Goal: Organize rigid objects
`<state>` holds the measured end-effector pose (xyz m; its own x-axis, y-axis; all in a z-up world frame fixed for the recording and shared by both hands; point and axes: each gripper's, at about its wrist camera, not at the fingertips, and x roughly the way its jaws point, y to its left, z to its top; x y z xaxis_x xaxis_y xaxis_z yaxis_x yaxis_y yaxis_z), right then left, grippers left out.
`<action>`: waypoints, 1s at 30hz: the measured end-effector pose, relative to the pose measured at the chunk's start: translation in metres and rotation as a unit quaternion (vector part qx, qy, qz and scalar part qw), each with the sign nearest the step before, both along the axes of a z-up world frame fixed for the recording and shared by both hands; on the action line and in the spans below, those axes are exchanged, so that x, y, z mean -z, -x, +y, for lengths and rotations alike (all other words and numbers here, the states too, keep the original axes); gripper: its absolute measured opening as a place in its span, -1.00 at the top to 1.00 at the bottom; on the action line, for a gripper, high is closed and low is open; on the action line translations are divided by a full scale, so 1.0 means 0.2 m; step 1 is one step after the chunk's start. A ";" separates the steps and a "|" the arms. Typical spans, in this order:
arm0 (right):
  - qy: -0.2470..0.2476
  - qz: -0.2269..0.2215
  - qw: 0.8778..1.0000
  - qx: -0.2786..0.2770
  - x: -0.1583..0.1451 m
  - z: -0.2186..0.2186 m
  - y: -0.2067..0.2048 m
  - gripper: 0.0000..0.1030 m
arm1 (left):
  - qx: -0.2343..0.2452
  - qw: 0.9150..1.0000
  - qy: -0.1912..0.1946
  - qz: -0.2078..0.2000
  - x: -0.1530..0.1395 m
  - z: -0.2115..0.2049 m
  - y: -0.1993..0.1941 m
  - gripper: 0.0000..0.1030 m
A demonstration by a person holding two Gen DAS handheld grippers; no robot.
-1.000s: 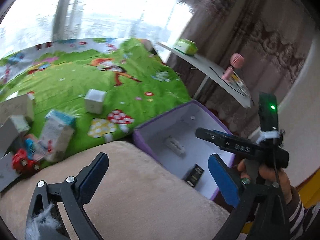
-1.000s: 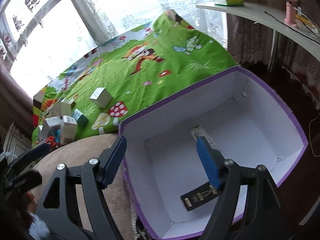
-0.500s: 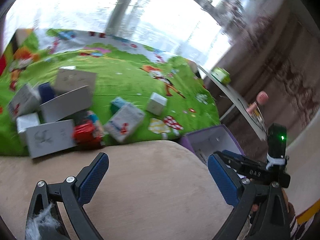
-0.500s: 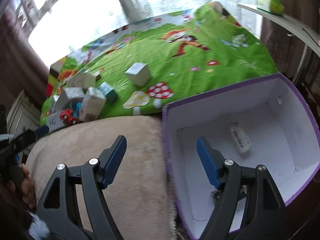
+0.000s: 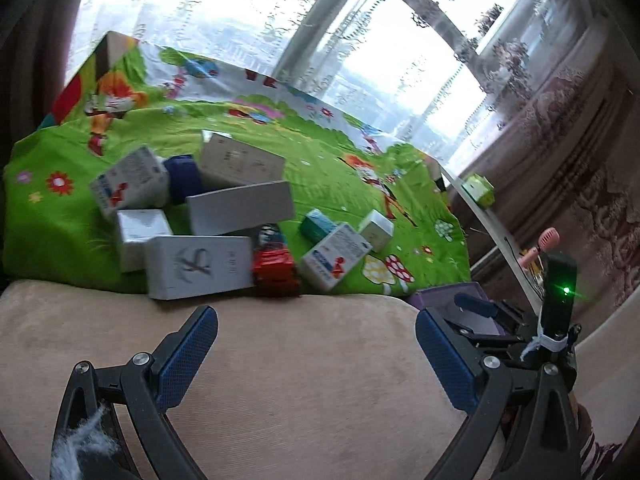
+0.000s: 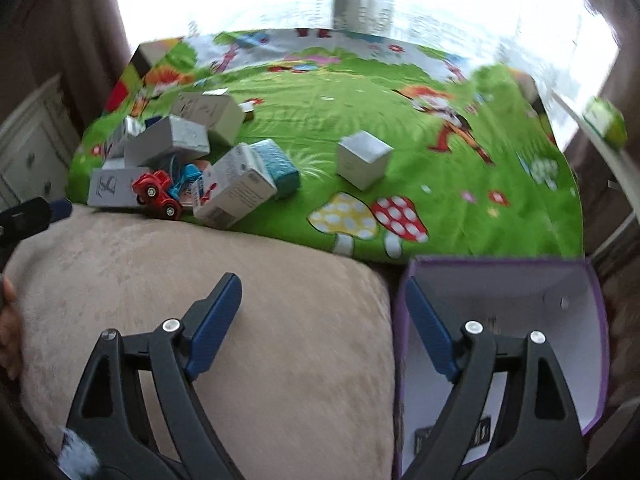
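Note:
Several white cartons (image 5: 200, 266) lie piled on the green play mat (image 5: 340, 184), with a red toy car (image 5: 276, 270) and a teal box (image 5: 320, 226) among them. A small white cube (image 6: 362, 158) sits apart on the mat. The purple-rimmed white box (image 6: 520, 292) stands at the right beside the beige cushion (image 6: 240, 340); a dark flat item (image 6: 482, 430) lies in it. My left gripper (image 5: 316, 350) is open and empty above the cushion. My right gripper (image 6: 322, 320) is open and empty over the cushion's edge and the box.
A white shelf (image 5: 492, 224) with a green pack (image 5: 478, 188) and a pink fan (image 5: 540, 244) runs along the right. A window fills the back. A white cabinet (image 6: 28, 148) stands at the far left.
Both grippers have swung left, away from the purple box and toward the pile of cartons. Both stay open and empty.

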<state>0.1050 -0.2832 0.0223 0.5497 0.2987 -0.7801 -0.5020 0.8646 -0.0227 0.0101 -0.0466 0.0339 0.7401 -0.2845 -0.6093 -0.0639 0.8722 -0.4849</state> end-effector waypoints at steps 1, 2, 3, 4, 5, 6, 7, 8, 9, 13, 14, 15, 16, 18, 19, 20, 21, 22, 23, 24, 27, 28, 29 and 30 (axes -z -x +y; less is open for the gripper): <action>0.008 -0.004 1.000 -0.010 0.00 0.04 -0.01 -0.67 | -0.004 1.000 0.001 0.001 0.00 0.02 0.00 -0.95; 0.012 -0.007 1.000 -0.016 0.00 0.07 -0.01 -0.67 | -0.010 1.000 0.003 0.002 0.01 0.04 0.01 -0.95; 0.019 -0.011 0.999 -0.025 0.00 0.11 -0.02 -0.67 | -0.013 1.000 0.005 0.002 0.01 0.05 0.01 -0.95; 0.028 -0.015 0.999 -0.038 0.00 0.15 -0.03 -0.68 | -0.018 1.000 0.007 0.002 0.01 0.07 0.02 -0.95; 0.033 -0.017 0.998 -0.044 0.00 0.18 -0.04 -0.68 | -0.022 1.000 0.007 0.003 0.02 0.08 0.02 -0.95; 0.041 -0.022 0.998 -0.053 0.00 0.22 -0.04 -0.68 | -0.026 1.000 0.006 0.003 0.02 0.09 0.03 -0.95; 0.046 -0.026 0.997 -0.060 0.00 0.26 -0.04 -0.68 | -0.030 1.000 0.002 0.002 0.02 0.10 0.03 -0.95; 0.053 -0.030 0.996 -0.070 0.00 0.30 -0.05 -0.71 | -0.033 0.999 -0.001 0.001 0.01 0.11 0.04 -0.95; 0.059 -0.031 0.995 -0.077 0.01 0.32 -0.06 -0.73 | -0.035 0.999 -0.003 0.001 0.01 0.12 0.04 -0.95; 0.080 -0.038 0.991 -0.101 0.04 0.43 -0.08 -0.74 | -0.048 0.999 -0.001 0.001 0.02 0.16 0.05 -0.95; 0.086 -0.039 0.990 -0.105 0.05 0.45 -0.08 -0.74 | -0.051 0.999 0.000 0.001 0.02 0.17 0.05 -0.95; 0.089 -0.040 0.989 -0.109 0.05 0.47 -0.09 -0.74 | -0.053 0.999 0.000 0.001 0.02 0.18 0.05 -0.95; 0.091 -0.040 0.989 -0.113 0.05 0.48 -0.09 -0.74 | -0.057 0.998 0.000 0.001 0.02 0.19 0.06 -0.95; 0.099 -0.042 0.987 -0.119 0.06 0.52 -0.11 -0.74 | -0.067 0.998 -0.003 0.000 0.02 0.21 0.07 -0.95; 0.103 -0.042 0.986 -0.121 0.07 0.53 -0.12 -0.74 | -0.073 0.997 -0.004 0.001 0.02 0.23 0.07 -0.95; 0.106 -0.042 0.986 -0.121 0.07 0.54 -0.12 -0.75 | -0.078 0.997 -0.004 0.002 0.02 0.24 0.07 -0.95; 0.109 -0.042 0.986 -0.123 0.08 0.55 -0.13 -0.75 | -0.084 0.996 -0.003 0.003 0.02 0.25 0.08 -0.95; 0.113 -0.041 0.985 -0.124 0.09 0.56 -0.14 -0.75 | -0.090 0.996 -0.003 0.005 0.02 0.26 0.08 -0.95; 0.116 -0.039 0.985 -0.126 0.09 0.57 -0.14 -0.75 | -0.097 0.995 -0.004 0.008 0.02 0.28 0.08 -0.95; 0.118 -0.039 0.984 -0.126 0.10 0.58 -0.15 -0.76 | -0.102 0.995 -0.005 0.009 0.02 0.29 0.08 -0.95; 0.124 -0.041 0.984 -0.125 0.11 0.60 -0.16 -0.76 | -0.124 0.992 -0.006 0.013 0.03 0.35 0.08 -0.95; 0.125 -0.042 0.983 -0.125 0.11 0.60 -0.17 -0.76 | -0.131 0.991 -0.008 0.016 0.02 0.36 0.08 -0.95; 0.126 -0.041 0.983 -0.125 0.11 0.61 -0.17 -0.76 | -0.141 0.990 -0.011 0.019 0.02 0.38 0.07 -0.95; 0.127 -0.039 0.983 -0.125 0.12 0.61 -0.17 -0.76 | -0.151 0.988 -0.016 0.024 0.02 0.41 0.06 -0.96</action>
